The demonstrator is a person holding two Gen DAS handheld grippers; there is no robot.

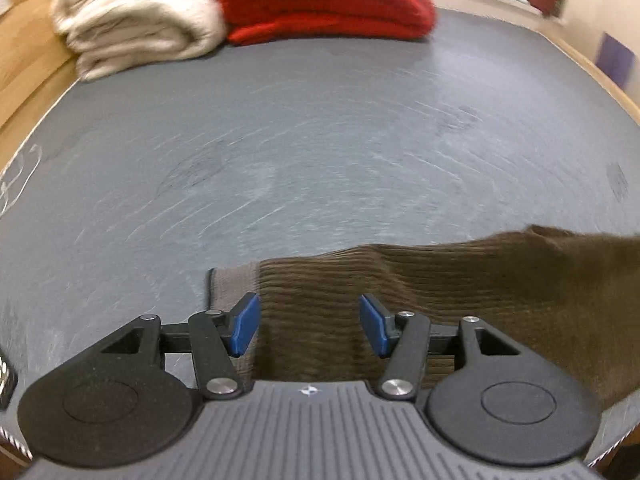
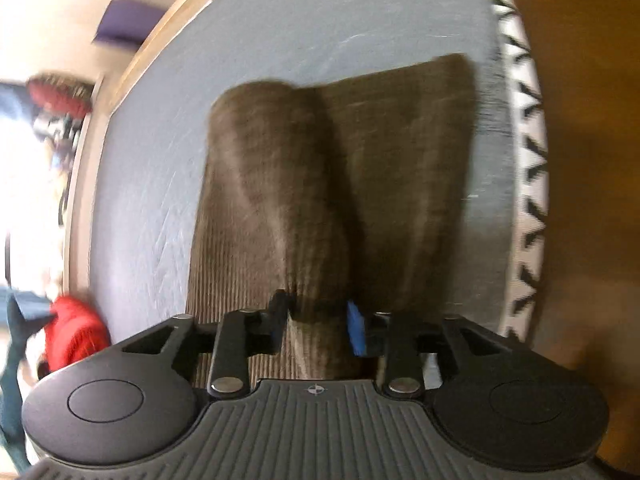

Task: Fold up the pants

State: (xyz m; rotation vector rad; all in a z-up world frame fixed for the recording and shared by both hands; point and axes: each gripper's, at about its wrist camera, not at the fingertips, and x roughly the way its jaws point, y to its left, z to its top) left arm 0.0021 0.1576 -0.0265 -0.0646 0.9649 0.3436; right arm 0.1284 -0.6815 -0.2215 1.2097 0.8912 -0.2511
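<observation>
The brown corduroy pants [image 1: 460,280] lie on the grey mat [image 1: 300,140] at the near edge. My left gripper [image 1: 308,324] is open, its blue pads [image 1: 246,324] apart above the pants' end, holding nothing. In the right wrist view my right gripper [image 2: 318,324] is shut on a bunched fold of the pants [image 2: 312,184]. The fold rises from the flat layer and stretches away along the mat [image 2: 160,160]. The view is blurred by motion.
A folded cream blanket [image 1: 140,20] and a folded red knit [image 1: 320,0] sit at the mat's far end. A wooden surface [image 1: 24,64] borders the mat. A black-and-white patterned edge [image 2: 528,160] runs along the mat's right side. Red cloth [image 2: 72,336] lies at left.
</observation>
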